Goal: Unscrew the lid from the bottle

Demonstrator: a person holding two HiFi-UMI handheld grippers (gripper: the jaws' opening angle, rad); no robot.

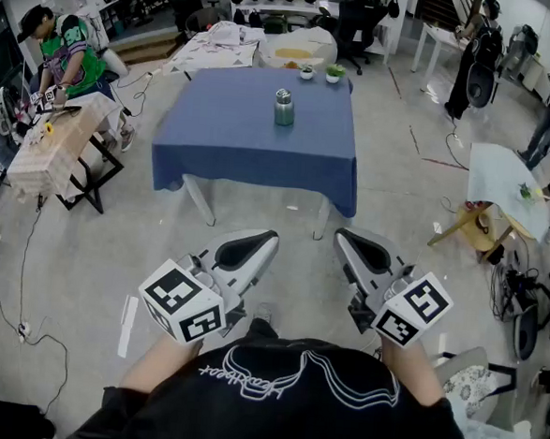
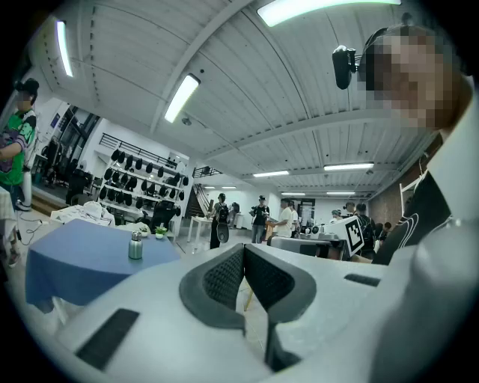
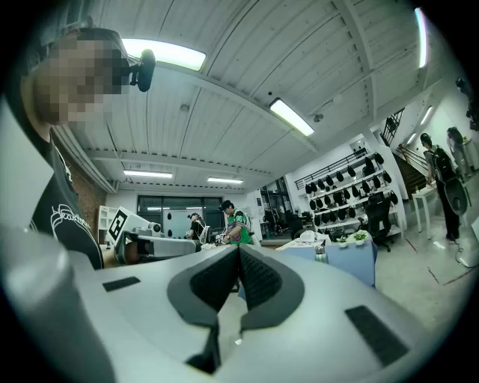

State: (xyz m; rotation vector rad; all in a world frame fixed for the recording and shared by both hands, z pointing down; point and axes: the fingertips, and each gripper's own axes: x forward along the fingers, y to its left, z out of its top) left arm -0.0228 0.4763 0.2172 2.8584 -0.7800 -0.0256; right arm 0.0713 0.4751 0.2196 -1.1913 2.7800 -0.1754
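Far ahead of your left tongs [image 1: 271, 235] and right tongs [image 1: 342, 234] — both clenched, empty — the bottle [image 1: 283, 111] stands on the surface [image 1: 215, 139], lid [image 1: 284, 94] on; nothing begun.

Left hand-held gripper [image 1: 270, 239] and right hand-held gripper [image 1: 341, 235] closed

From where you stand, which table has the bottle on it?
The blue-clothed table straight ahead: the bottle stands upright near its middle. It alone wears a blue cloth; the left table is pale wood, the right table light-topped.
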